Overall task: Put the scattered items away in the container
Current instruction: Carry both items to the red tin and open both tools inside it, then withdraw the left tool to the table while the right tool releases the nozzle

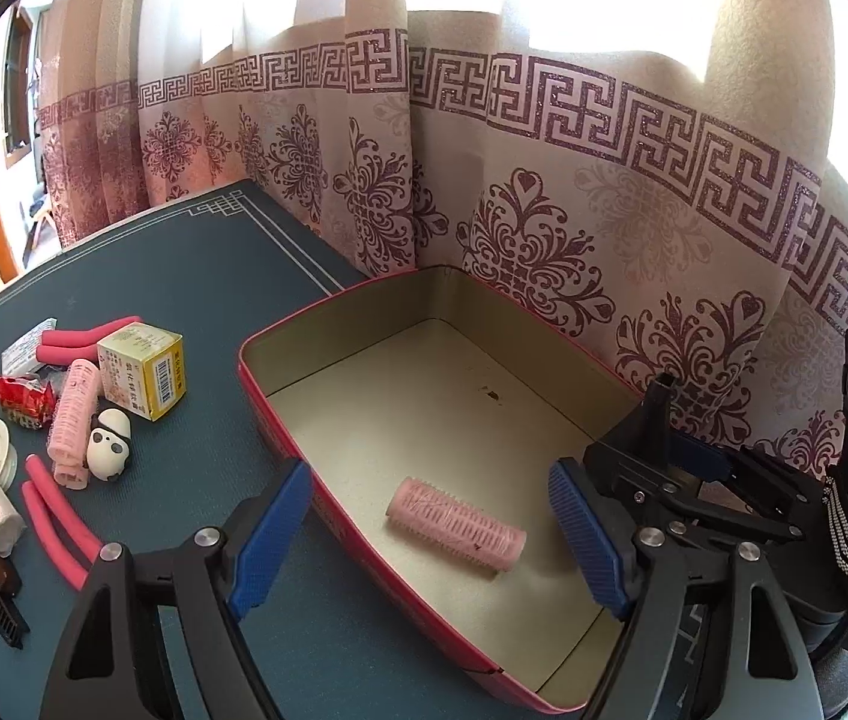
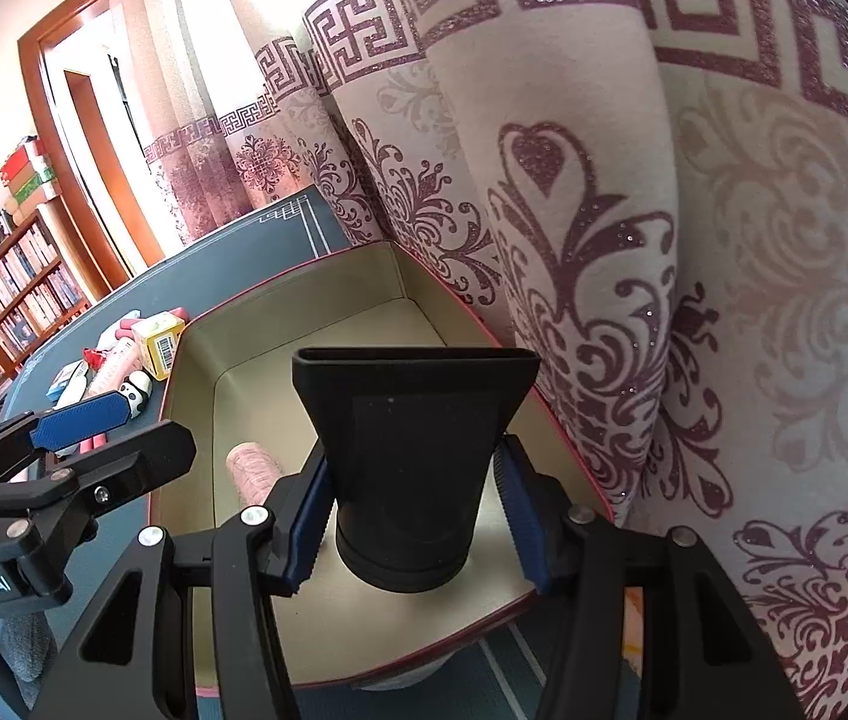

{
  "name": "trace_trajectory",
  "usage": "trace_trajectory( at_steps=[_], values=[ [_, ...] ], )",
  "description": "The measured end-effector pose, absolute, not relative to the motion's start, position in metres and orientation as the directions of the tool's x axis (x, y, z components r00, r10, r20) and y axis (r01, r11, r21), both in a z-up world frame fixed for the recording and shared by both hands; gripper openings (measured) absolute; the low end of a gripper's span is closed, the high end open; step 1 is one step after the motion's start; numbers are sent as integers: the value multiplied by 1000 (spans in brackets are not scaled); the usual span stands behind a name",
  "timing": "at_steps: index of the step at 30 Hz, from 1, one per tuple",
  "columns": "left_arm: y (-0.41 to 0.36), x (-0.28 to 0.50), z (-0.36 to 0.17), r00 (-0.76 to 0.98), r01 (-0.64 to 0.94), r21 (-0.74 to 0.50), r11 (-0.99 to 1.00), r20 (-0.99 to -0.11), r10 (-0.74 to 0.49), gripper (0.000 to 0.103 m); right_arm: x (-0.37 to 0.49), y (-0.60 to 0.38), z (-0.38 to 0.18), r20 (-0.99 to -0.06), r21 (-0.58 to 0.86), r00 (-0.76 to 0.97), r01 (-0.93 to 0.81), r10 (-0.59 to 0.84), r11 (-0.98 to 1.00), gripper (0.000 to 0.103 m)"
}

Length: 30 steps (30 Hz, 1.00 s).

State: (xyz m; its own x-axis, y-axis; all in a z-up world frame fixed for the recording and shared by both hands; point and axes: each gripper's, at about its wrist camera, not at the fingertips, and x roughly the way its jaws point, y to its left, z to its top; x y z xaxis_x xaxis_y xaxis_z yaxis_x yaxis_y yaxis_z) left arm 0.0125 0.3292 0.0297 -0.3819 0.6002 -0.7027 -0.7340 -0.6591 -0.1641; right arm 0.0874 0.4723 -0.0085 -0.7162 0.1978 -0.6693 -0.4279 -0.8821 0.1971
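Your left gripper [image 1: 430, 534] hangs over the tin [image 1: 279, 414], jaws wide apart, a pink roller [image 1: 457, 523] lying loose on the tin's floor. Your right gripper [image 2: 417, 531] is clamped on a black nozzle [image 2: 414, 450] above the tin. More clutter [image 1: 63, 420] waits toward the worktop's [image 1: 183, 276] left edge.

Left wrist view: close above the tin [image 1: 279, 414], angled down toward the curtain [image 1: 544, 180]. Right wrist view: same. Shared: tin [image 2: 195, 372], curtain [image 2: 604, 240].
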Motion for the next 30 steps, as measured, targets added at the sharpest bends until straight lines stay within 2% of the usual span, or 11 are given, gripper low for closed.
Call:
trace_trajectory(
  at_steps=[15,17,19,21,30],
  values=[
    [300,6,27,-390,-682,-203,-702,-711,585,83,84,471,-13,-702,189,-683,-450,201,-873,58],
    [298,7,27,-390,-680,-205,-704,-712,584,83,84,472,-13,-704,191,-682,-449,197,-873,62],
    [296,6,27,-391,-677,-208,-706,-711,584,83,84,471,-11,-699,188,-687,-445,199,-876,74],
    [295,6,26,-391,-673,-212,-708,-711,584,83,83,470,-7,-689,183,-696,-438,204,-880,77],
    [282,2,22,-393,-645,-231,-728,-717,576,83,79,469,0,-678,184,-705,-436,208,-881,77]
  ],
)
